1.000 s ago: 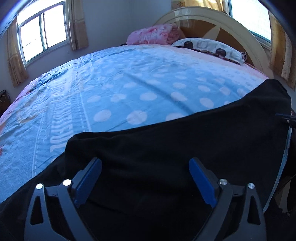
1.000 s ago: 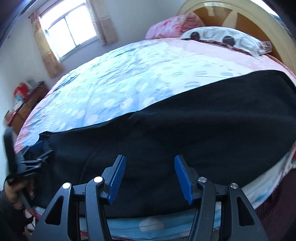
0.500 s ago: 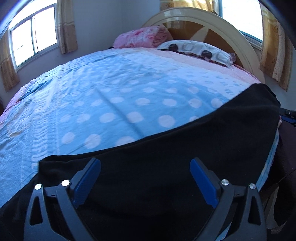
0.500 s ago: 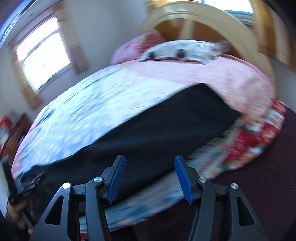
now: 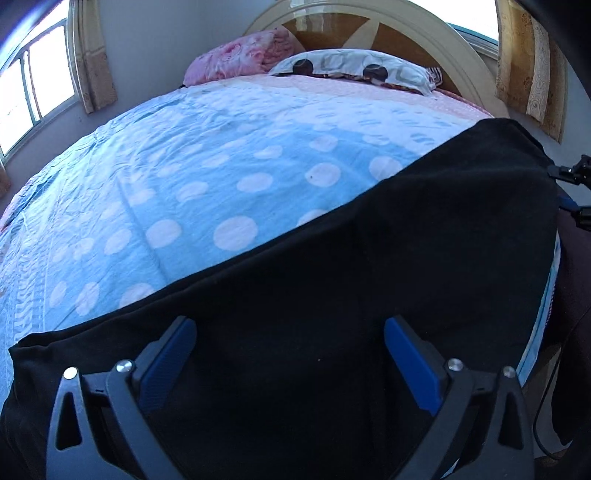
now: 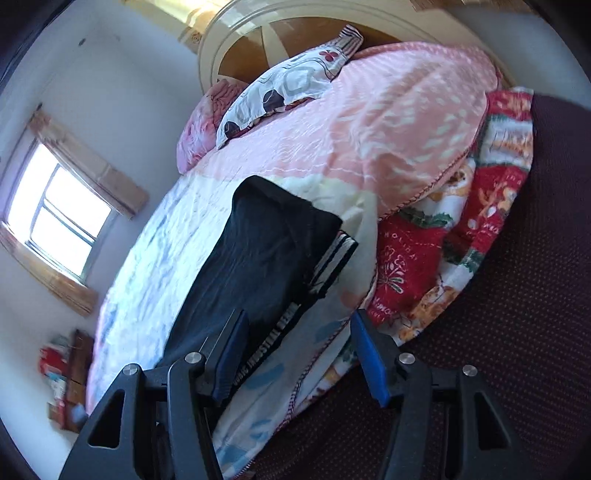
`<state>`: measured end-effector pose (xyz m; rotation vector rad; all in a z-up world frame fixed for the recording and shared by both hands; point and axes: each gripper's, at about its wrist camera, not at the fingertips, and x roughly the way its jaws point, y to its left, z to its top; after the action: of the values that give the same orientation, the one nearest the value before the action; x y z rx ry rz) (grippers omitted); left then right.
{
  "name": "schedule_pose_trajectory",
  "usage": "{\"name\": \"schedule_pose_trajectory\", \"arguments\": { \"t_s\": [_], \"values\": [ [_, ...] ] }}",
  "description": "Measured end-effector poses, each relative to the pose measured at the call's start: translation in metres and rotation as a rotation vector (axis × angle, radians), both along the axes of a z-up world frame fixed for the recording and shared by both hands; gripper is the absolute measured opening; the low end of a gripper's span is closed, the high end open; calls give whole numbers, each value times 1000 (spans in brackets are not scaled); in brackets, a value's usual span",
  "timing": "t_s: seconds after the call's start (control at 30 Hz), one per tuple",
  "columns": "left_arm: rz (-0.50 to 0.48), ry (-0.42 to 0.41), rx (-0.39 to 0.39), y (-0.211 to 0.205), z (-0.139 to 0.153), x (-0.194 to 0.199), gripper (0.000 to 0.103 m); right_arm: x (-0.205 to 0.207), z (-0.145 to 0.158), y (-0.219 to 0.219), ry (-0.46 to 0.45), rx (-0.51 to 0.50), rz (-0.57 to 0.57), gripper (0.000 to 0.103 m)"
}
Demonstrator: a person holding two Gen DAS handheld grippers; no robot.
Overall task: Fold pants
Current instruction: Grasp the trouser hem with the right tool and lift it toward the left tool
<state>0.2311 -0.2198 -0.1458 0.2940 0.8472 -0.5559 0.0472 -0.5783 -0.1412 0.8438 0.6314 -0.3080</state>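
One pair of black pants [image 5: 369,280], two pillows [image 5: 354,68] [image 5: 240,59], two windows [image 5: 33,85] [image 5: 454,14], one bed [image 5: 184,177].

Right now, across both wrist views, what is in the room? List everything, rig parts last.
pants: one, black, laid flat along the bed's near edge
blanket: one, blue with white dots, pink toward the headboard, covers the bed
pillow: one, white patterned, at the headboard
pink bedding: one bundle, beside the pillow
headboard: one, cream and wood, arched
red printed cover: one, hangs at the bed's side
window: curtained, far wall
left gripper: open, over the pants
right gripper: open, empty
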Motion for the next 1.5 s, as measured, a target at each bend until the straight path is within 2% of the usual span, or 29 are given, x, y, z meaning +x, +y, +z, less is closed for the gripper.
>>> {"name": "schedule_pose_trajectory", "arguments": {
  "t_s": [0.37,0.47,0.53,0.63,0.83,0.93,1.0,1.07,1.1,1.27,1.3,1.37,1.43,1.5],
  "values": [
    [12,-5,-16,2,-1,-2,103,2,-16,-33,-79,160,-42,59],
    [9,-6,-19,3,0,-2,103,-2,-8,-31,-111,150,-34,58],
    [10,-6,-18,3,0,-2,103,-1,-3,-26,-115,123,-18,42],
    [10,-7,-18,3,0,-2,103,5,-3,-25,-91,103,-15,28],
    [8,-4,-20,4,1,-1,103,13,1,-27,-106,71,-8,20],
    [9,-5,-17,4,1,-2,103,12,13,-18,-127,-17,8,18],
    [10,-2,-17,4,1,-2,103,17,24,-8,-116,-112,25,18],
    [19,12,-25,6,4,-1,103,21,37,6,-107,-228,61,17],
    [28,22,-42,7,6,-1,103,25,48,22,-103,-331,99,16],
    [23,132,-279,21,18,1,103,37,78,104,-148,-647,340,12],
    [15,159,-324,23,20,2,103,40,78,127,-150,-708,410,12],
    [7,204,-387,23,20,3,103,49,67,162,-129,-766,523,12],
    [-6,236,-433,20,20,3,103,61,43,193,-62,-793,622,11],
    [-24,259,-468,16,20,1,103,68,20,211,-12,-777,687,11]
  ]
}}
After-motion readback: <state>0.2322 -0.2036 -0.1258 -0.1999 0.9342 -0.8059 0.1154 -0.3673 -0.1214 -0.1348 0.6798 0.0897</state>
